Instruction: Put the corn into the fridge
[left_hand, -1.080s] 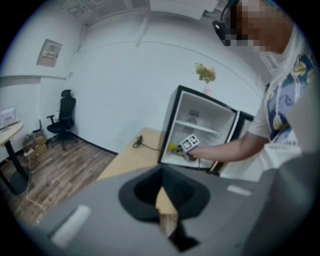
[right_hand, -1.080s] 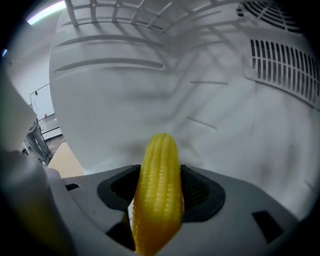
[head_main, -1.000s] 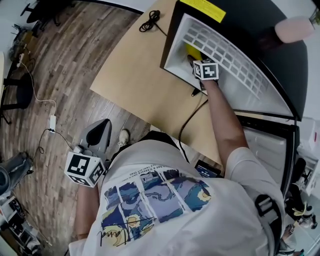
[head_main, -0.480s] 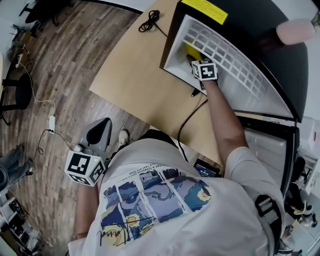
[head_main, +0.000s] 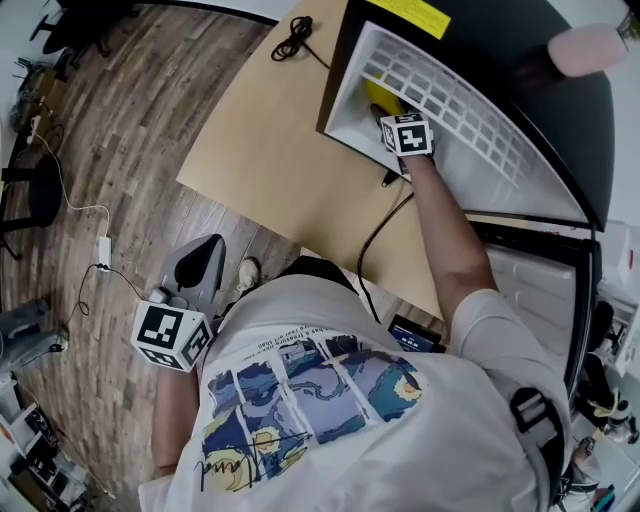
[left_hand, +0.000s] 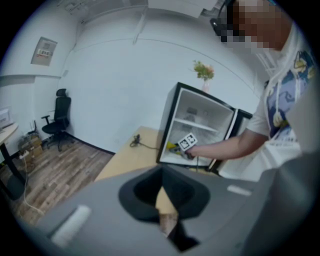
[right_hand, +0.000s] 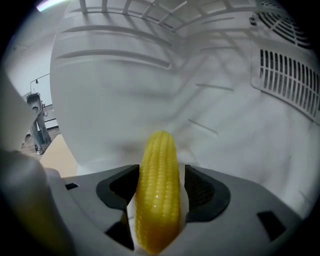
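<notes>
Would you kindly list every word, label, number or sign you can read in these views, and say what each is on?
No text is legible.
Yellow label on top of the black fridge: too small to read.
Print on the person's white T-shirt: too blurred to read.
Framed wall notice: too blurred to read.

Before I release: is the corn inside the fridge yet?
Inside, not released: the right hand-held gripper is shut on the corn, white fridge walls around it.
</notes>
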